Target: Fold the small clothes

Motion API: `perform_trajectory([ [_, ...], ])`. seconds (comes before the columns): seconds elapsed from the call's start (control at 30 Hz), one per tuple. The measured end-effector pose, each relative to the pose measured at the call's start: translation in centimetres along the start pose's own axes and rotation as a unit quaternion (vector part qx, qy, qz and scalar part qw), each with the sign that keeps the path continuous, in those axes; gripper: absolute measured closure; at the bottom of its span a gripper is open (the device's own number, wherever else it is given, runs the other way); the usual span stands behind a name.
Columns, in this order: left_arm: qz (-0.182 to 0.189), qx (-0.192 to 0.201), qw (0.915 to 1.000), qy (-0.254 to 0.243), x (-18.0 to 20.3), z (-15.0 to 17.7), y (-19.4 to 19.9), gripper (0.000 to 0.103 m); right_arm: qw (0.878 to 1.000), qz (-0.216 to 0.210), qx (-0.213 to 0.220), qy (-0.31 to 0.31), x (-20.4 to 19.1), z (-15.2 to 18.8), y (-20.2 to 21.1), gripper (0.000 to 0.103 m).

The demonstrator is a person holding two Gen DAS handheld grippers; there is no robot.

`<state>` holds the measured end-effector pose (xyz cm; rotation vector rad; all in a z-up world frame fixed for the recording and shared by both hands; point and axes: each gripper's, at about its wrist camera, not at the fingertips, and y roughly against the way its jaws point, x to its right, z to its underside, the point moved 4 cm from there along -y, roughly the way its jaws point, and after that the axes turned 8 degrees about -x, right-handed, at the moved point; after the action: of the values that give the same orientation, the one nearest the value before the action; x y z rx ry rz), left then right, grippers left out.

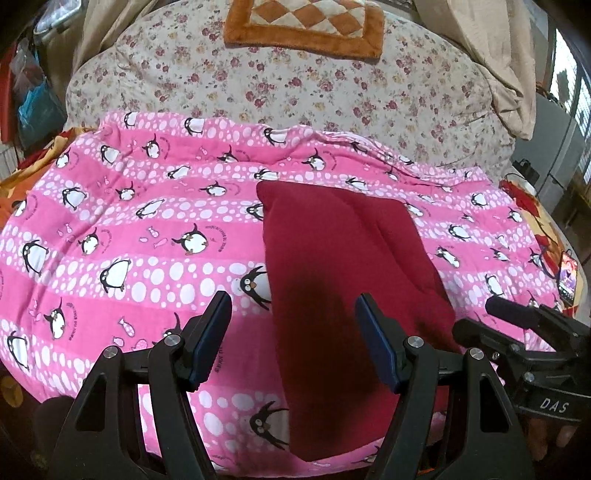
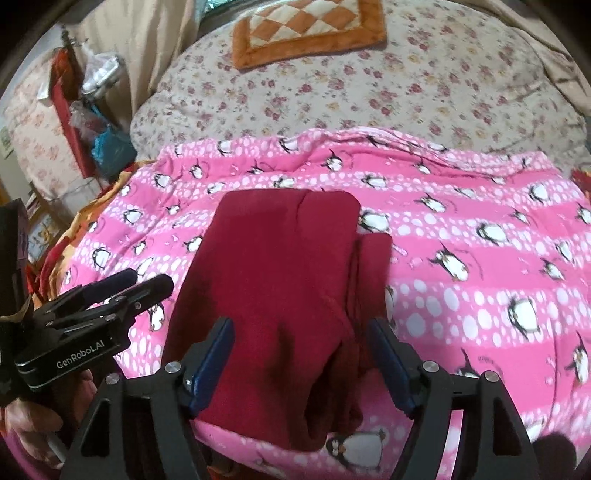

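Where blanket [image 1: 110, 221] ends, probably cushion [image 1: 306, 33].

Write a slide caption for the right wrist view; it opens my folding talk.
Open right gripper above a folded red garment on a pink penguin blanket.

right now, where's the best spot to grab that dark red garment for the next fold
Take the dark red garment by its near edge, coming down from above on the side closest to the grippers. It lies flat and long on the pink penguin blanket, so that free end probably lifts most easily. Both grippers are open above it.
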<state>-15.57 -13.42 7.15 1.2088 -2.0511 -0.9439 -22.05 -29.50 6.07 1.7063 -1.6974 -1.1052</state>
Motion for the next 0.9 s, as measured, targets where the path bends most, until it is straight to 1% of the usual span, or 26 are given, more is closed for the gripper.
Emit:
perform_trajectory([
  [0.1,0.002,0.005,1.0,0.0,0.3,0.1,0.3,0.033,1.0,0.006,-0.008,-0.004,-0.2,0.4,0.5,0.03],
  [0.27,0.003,-0.002,1.0,-0.005,0.8,0.3,0.1,0.033,0.999,0.032,0.016,0.009,-0.3,0.2,1.0,0.029],
  [0.37,0.003,-0.008,0.9999,-0.011,1.0,0.4,-0.1,0.033,0.999,0.032,0.021,0.012,-0.3,-0.1,0.7,0.028],
  [0.53,-0.003,-0.005,0.9999,-0.012,1.1,0.3,-0.3,0.033,0.999,0.042,0.027,0.018,-0.4,-0.6,0.3,0.028],
  [0.63,-0.003,-0.006,0.9999,-0.009,0.9,0.2,-0.5,0.033,0.999,0.039,0.027,0.021,-0.5,-0.9,0.1,0.028],
  [0.7,-0.002,-0.007,0.9999,-0.006,0.8,0.1,-0.7,0.033,0.998,0.043,0.027,0.02,-0.4,-1.1,-0.1,0.021],
  [0.9,-0.003,-0.009,1.0,-0.001,0.6,-0.1,-1.1,0.033,0.999,0.042,0.026,0.019,-0.3,-1.3,-0.4,0.02],
])
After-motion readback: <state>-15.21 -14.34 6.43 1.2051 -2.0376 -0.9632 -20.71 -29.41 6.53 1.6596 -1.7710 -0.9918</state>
